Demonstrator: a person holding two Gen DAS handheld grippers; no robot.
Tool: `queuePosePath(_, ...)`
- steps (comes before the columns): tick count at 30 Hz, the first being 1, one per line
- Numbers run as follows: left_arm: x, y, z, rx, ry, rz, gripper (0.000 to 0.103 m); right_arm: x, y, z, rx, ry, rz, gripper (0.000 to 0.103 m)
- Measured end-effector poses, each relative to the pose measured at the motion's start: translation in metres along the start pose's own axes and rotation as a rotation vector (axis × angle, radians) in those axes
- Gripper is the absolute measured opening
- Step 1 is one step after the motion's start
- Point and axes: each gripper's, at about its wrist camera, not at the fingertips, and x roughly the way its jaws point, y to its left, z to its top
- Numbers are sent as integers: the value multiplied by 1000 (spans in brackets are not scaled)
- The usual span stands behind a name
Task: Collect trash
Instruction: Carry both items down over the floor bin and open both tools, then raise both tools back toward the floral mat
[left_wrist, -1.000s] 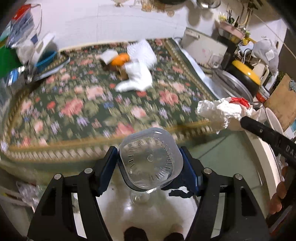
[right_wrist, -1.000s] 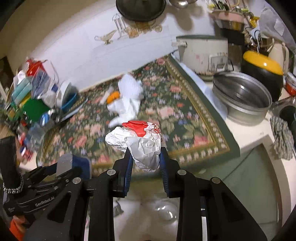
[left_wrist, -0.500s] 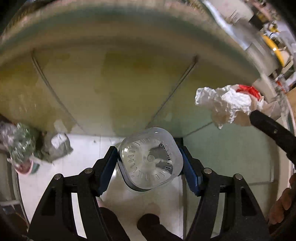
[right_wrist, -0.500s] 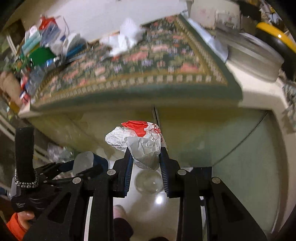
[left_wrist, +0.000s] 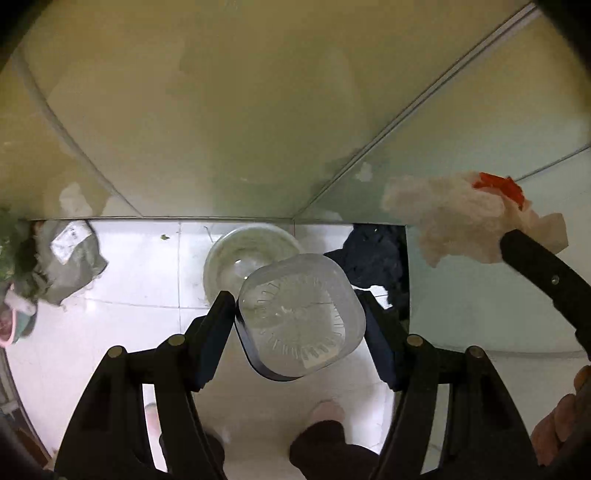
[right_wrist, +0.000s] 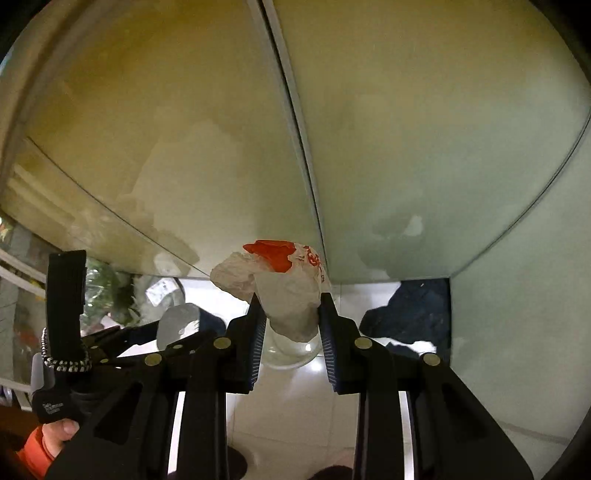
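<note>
My left gripper (left_wrist: 297, 315) is shut on a clear plastic container (left_wrist: 301, 317), held bottom-forward above the white tiled floor; the container also shows in the right wrist view (right_wrist: 177, 321). My right gripper (right_wrist: 290, 317) is shut on a crumpled white and red wrapper (right_wrist: 280, 280), which also shows in the left wrist view (left_wrist: 465, 225) at the right. A clear glass bowl (left_wrist: 247, 254) sits on the floor just below and beyond both grippers; in the right wrist view the bowl (right_wrist: 291, 354) lies under the wrapper.
Pale green cabinet doors (left_wrist: 258, 110) fill the view ahead, close to both grippers. A dark blue cloth (left_wrist: 380, 254) lies on the floor at the right. A grey bag (left_wrist: 70, 254) and green clutter lie at the left. My feet show below.
Both grippers have dropped from counter height down toward the floor, still holding the container and the wrapper. The flowered cloth and counter items have left view; the glass bowl is now close.
</note>
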Motion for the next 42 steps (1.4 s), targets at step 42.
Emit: queuePosePath(42, -415, -33, 42, 179, -427, 78, 71, -272, 126, 83, -18, -225, -39, 45)
